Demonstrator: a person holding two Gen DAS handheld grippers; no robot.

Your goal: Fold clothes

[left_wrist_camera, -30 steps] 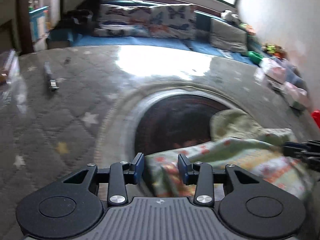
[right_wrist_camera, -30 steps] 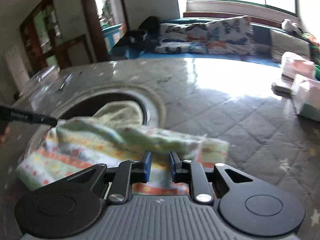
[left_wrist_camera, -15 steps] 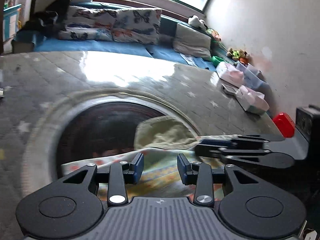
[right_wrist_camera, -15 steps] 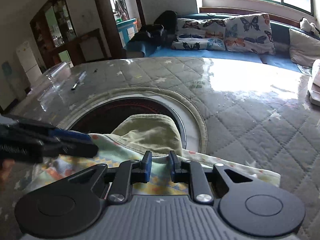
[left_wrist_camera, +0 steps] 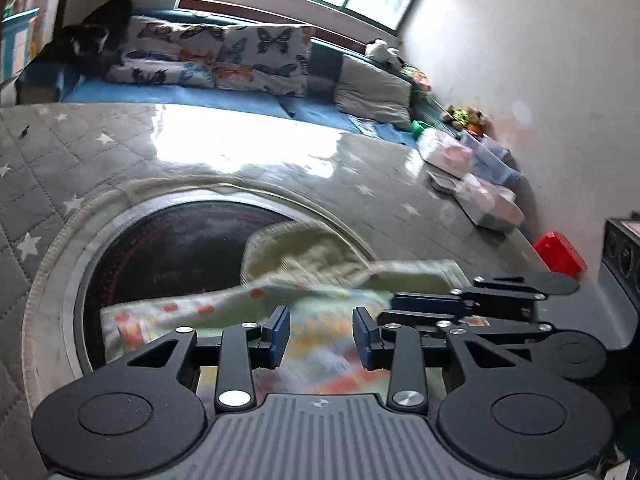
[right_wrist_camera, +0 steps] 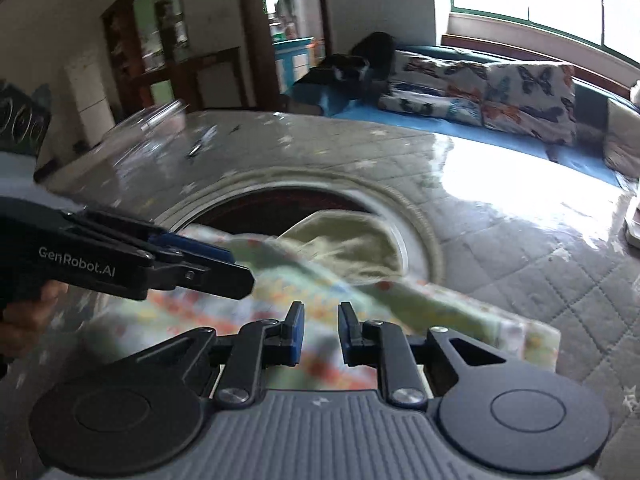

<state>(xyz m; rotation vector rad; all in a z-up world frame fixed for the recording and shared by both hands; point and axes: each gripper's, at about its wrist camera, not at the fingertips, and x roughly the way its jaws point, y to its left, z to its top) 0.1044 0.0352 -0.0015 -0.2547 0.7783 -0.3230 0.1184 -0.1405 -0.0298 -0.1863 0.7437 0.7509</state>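
A pale green garment (left_wrist_camera: 192,312) with an orange and yellow print lies partly over the round dark inset (left_wrist_camera: 168,248) of the table, blurred by motion. My left gripper (left_wrist_camera: 320,334) has its jaws a moderate way apart, with a thick fold of this cloth between the pads. In the right wrist view the left gripper (right_wrist_camera: 240,270) comes in from the left, clamped on the cloth's raised edge. My right gripper (right_wrist_camera: 320,332) is nearly closed on the printed garment (right_wrist_camera: 460,312). The right gripper (left_wrist_camera: 394,304) shows beside the left one. A plain green garment (left_wrist_camera: 304,248) lies behind.
The table (left_wrist_camera: 200,148) has a grey quilted star cover under clear plastic. Boxes and packs (left_wrist_camera: 480,196) and a red object (left_wrist_camera: 560,252) sit at its right edge by the wall. A pen (right_wrist_camera: 196,150) lies far left. A sofa with butterfly cushions (left_wrist_camera: 256,56) stands behind.
The two grippers have drawn close together, each with the printed garment still in its jaws. The cloth's edge has risen and folded over, and both views have swung across the table.
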